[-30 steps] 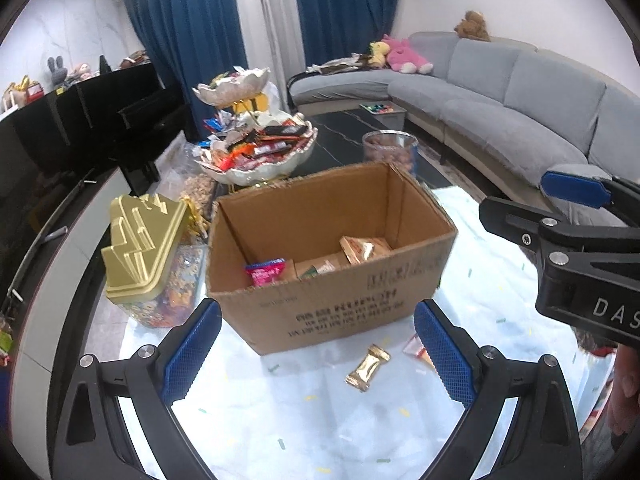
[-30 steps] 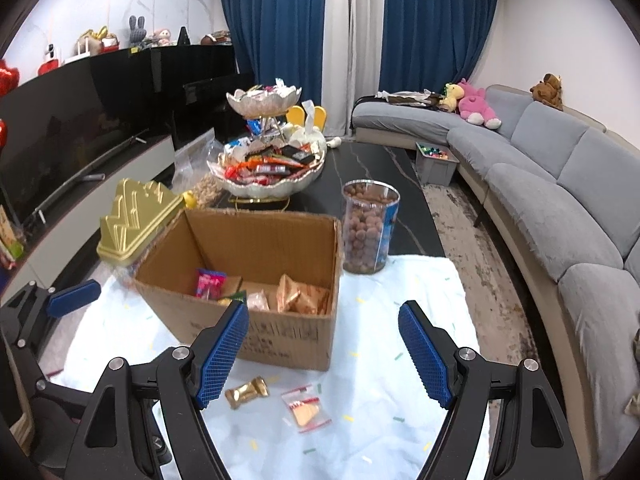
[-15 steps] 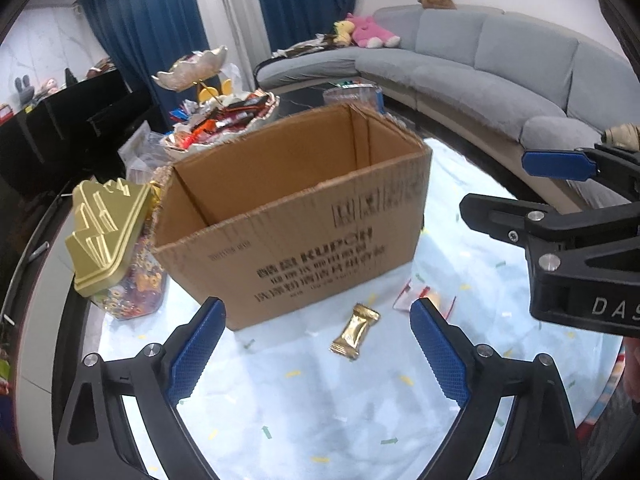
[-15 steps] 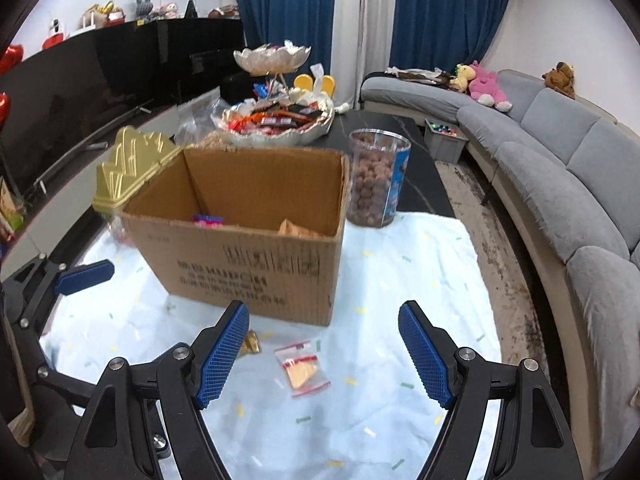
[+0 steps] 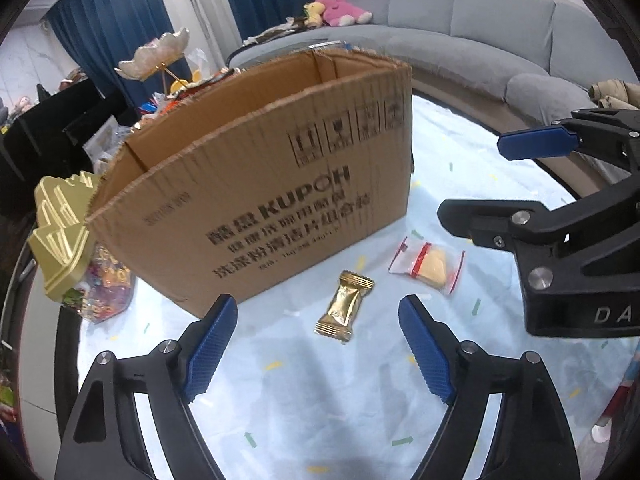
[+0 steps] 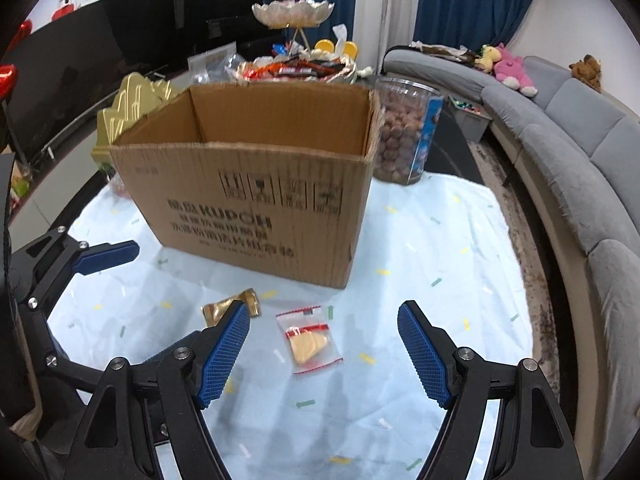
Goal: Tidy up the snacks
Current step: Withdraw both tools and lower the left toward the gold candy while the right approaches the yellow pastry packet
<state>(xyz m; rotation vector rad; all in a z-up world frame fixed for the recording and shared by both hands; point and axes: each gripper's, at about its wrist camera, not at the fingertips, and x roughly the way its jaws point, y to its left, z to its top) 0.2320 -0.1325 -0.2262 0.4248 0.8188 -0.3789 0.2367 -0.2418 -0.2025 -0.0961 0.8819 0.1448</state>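
Observation:
An open cardboard box (image 5: pixel 256 204) (image 6: pixel 256 184) stands on the pale blue tablecloth (image 5: pixel 320 400). In front of it lie a gold-wrapped candy (image 5: pixel 344 306) (image 6: pixel 224 309) and a clear packet with a yellow snack (image 5: pixel 430 266) (image 6: pixel 309 340). My left gripper (image 5: pixel 318 348) is open and empty, low over the cloth, with the gold candy just ahead between its fingers. My right gripper (image 6: pixel 324 352) is open and empty, with the clear packet between its fingers. The box's inside is hidden from both views.
A gold-lidded jar of sweets (image 5: pixel 64 240) stands left of the box. A clear jar of round brown snacks (image 6: pixel 406 136) and a tiered bowl stand of snacks (image 6: pixel 296 60) are behind it. A grey sofa (image 6: pixel 580 184) curves along the right.
Both grippers have dropped lower and moved closer to the cloth. The box now looms larger and its contents are out of sight. The candy and packet sit nearer the fingers.

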